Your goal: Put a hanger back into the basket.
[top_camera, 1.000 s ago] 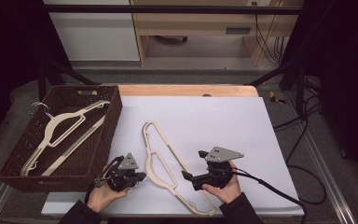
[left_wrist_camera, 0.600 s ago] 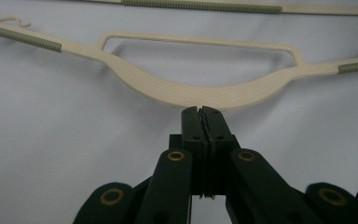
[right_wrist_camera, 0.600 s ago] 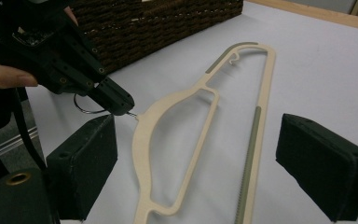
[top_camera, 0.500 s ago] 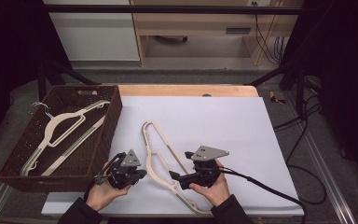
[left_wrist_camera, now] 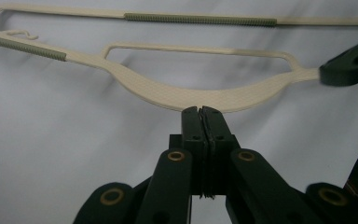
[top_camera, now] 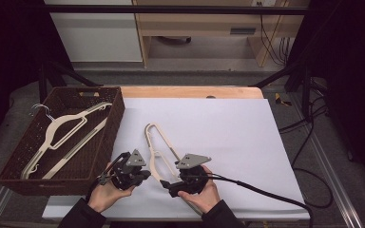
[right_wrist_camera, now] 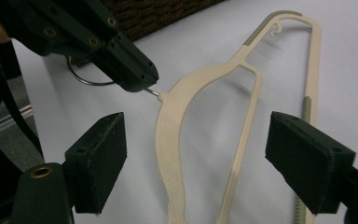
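Observation:
A cream plastic hanger [top_camera: 159, 142] lies on the white sheet, one end pointing away from me. My left gripper [top_camera: 145, 174] is shut on the thin metal hook stem at the hanger's neck [right_wrist_camera: 153, 92]; in the left gripper view its jaws [left_wrist_camera: 199, 111] meet right at the hanger [left_wrist_camera: 168, 93]. My right gripper [top_camera: 168, 184] is open just right of it. Its two pads [right_wrist_camera: 98, 154] straddle the hanger's body [right_wrist_camera: 186, 88] without touching it. A right jaw tip [left_wrist_camera: 349, 67] covers one hanger end.
A dark wicker basket [top_camera: 119, 114] stands at the left with two more cream hangers [top_camera: 62, 128] inside. The white sheet [top_camera: 228, 137] covers a wooden table [top_camera: 190, 91]. The right gripper's black cable [top_camera: 266, 194] trails off to the right.
My right gripper has moved left over the hanger's near end. The left gripper has edged right to the hanger's neck.

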Demonstrator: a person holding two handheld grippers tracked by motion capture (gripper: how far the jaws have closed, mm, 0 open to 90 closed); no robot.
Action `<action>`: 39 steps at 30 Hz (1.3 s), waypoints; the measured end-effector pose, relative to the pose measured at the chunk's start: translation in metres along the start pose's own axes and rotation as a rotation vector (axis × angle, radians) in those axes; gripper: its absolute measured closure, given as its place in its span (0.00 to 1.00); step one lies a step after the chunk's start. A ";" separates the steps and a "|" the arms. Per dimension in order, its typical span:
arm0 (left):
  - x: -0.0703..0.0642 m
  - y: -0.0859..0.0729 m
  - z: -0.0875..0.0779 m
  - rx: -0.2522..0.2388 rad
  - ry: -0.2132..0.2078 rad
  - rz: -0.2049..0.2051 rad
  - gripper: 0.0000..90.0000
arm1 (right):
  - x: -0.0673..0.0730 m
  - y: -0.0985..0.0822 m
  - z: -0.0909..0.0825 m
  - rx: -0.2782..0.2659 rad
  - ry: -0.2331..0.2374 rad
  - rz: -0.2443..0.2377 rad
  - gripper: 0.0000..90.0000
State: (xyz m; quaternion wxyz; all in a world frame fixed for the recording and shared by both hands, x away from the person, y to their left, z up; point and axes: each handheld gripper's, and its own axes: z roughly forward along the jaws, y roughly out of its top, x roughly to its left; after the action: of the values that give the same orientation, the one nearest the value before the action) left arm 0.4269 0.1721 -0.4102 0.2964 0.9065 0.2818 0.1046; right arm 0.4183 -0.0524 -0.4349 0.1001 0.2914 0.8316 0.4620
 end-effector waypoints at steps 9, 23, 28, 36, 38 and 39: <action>-0.001 0.002 0.000 0.001 0.000 -0.009 0.98 | 0.004 -0.008 0.017 0.057 0.010 -0.022 0.33; -0.001 0.001 0.000 -0.006 -0.002 -0.020 0.98 | 0.013 -0.018 0.038 0.147 0.026 -0.078 0.60; 0.000 -0.001 0.000 -0.007 -0.010 -0.024 0.98 | 0.014 -0.018 0.037 0.138 0.013 -0.080 0.75; -0.001 -0.001 -0.004 -0.037 -0.009 -0.030 0.98 | 0.014 -0.016 0.033 0.126 0.021 -0.102 0.82; 0.000 -0.001 -0.007 -0.063 -0.006 -0.031 0.97 | 0.014 -0.015 0.032 0.119 0.020 -0.100 0.83; 0.000 -0.001 -0.010 -0.078 -0.005 -0.035 0.96 | 0.014 -0.014 0.031 0.117 0.006 -0.106 0.83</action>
State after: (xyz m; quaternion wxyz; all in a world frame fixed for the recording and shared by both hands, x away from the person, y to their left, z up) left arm 0.4230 0.1773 -0.4030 0.3341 0.8895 0.2923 0.1081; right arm 0.4144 -0.0279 -0.4624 0.1047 0.2512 0.8718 0.4074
